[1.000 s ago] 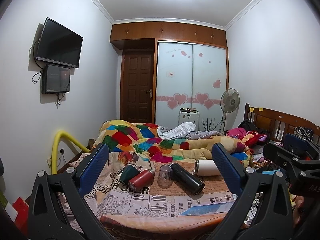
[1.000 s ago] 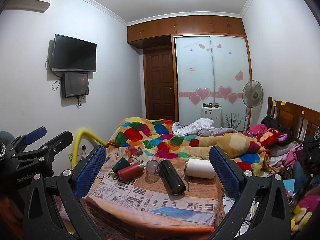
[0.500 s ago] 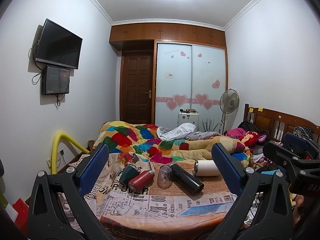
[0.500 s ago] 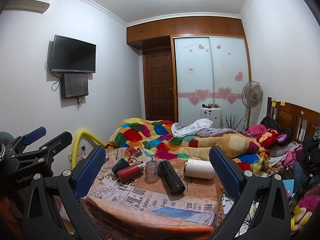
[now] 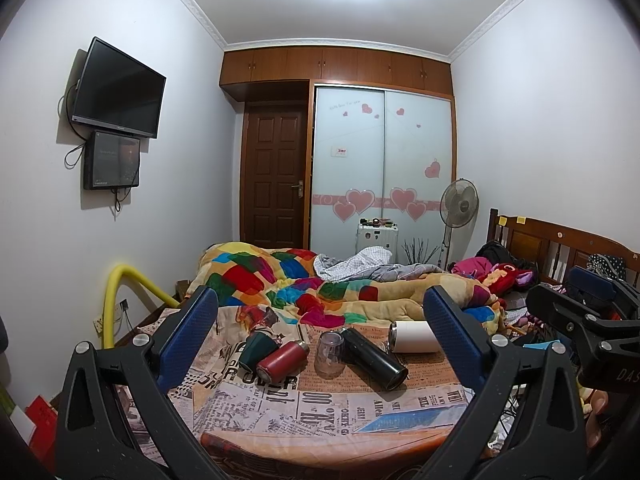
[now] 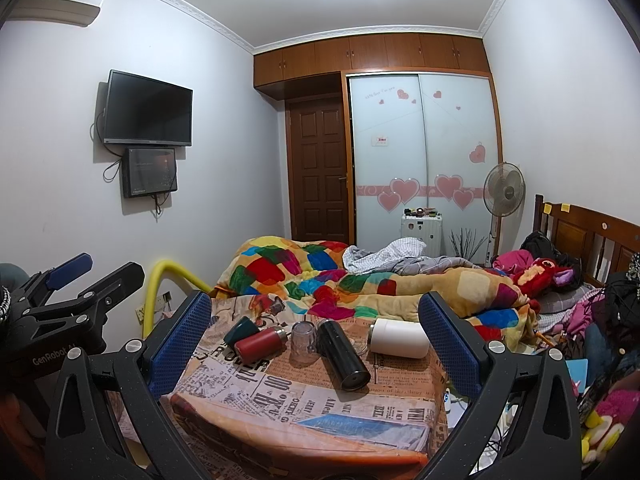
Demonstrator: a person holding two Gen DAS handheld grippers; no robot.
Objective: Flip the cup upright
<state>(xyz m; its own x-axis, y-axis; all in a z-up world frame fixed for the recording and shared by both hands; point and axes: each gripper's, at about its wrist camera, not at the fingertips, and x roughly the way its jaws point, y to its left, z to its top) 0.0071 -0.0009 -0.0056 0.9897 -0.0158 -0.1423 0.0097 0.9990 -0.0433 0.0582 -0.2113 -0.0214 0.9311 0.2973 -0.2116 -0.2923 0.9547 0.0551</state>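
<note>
Several cups lie on a newspaper-print cloth (image 5: 320, 404) over the foot of the bed. A dark green cup (image 5: 258, 349), a red flask (image 5: 282, 362), a black flask (image 5: 374, 358) and a white tumbler (image 5: 414, 337) lie on their sides. A clear glass (image 5: 330, 354) stands mouth down. They also show in the right wrist view: green cup (image 6: 242, 330), red flask (image 6: 259, 345), glass (image 6: 303, 338), black flask (image 6: 343, 354), white tumbler (image 6: 400, 338). My left gripper (image 5: 320, 320) and right gripper (image 6: 314, 320) are open, empty, and held back from the cups.
A colourful quilt (image 5: 320, 284) is bunched behind the cups. A yellow padded rail (image 5: 120, 292) stands at the left. The wooden headboard (image 5: 560, 244) and piled clothes and toys are at the right. Each gripper shows at the edge of the other's view.
Both views have shifted only slightly. The cups lie as before and both grippers stay open.
</note>
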